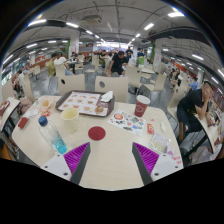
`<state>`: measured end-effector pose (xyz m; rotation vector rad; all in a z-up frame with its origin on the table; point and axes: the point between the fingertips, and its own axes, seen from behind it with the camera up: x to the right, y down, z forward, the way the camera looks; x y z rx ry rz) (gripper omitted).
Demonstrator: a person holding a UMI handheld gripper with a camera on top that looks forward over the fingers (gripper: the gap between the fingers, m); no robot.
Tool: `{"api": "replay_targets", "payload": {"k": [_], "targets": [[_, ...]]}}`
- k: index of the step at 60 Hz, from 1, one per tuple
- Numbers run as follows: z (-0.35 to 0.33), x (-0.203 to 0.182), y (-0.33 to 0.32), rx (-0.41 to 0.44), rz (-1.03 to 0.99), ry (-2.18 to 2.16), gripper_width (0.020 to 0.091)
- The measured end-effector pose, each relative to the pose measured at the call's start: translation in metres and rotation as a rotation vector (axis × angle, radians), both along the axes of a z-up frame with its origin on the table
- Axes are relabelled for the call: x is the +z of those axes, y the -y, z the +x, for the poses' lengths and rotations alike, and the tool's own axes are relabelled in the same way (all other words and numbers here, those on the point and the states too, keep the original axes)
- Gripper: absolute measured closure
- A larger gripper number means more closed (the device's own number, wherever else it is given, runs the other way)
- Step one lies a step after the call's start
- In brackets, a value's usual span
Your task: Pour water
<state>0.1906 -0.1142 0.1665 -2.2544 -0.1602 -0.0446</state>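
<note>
Bottle (53, 138) ahead-left of the empty, wide-open gripper (105, 158) on desk (105, 170); looked light, slippery plastic; grasp mid-body.

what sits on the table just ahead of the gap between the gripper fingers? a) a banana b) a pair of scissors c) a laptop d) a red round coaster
d: a red round coaster lies flat on the table ahead of the open gripper, with nothing between its fingers; a water bottle stands off to one side.
</note>
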Motion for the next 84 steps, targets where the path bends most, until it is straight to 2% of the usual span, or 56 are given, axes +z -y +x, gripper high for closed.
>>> {"api": "replay_targets", "payload": {"k": [6,17,31,43,56,59,62,64,70,77,78,84], "targets": [[0.006,-0.002,0.005,-0.014,-0.011,0.007,0.0256],[-0.029,-0.033,0.035,-0.031,-0.034,-0.012,0.0257],[-0.128,-0.066,0.07,-0.014,-0.042,-0.064,0.0252],[-0.209,-0.074,0.027,0.001,0.061,-0.125,0.0251],[-0.226,-0.101,-0.04,-0.065,0.148,-0.121,0.0271],[-0.225,-0.108,-0.049,-0.077,0.156,-0.11,0.0316],[-0.222,-0.112,-0.057,-0.096,0.165,-0.108,0.0423],[-0.223,-0.112,-0.063,-0.1,0.178,-0.121,0.0533],[-0.224,-0.111,-0.066,-0.097,0.202,-0.112,0.0577],[-0.226,-0.11,-0.07,-0.103,0.198,-0.109,0.0653],[-0.226,-0.11,-0.07,-0.103,0.194,-0.105,0.0682],[-0.224,-0.101,-0.073,-0.105,0.185,-0.069,0.0682]]}}
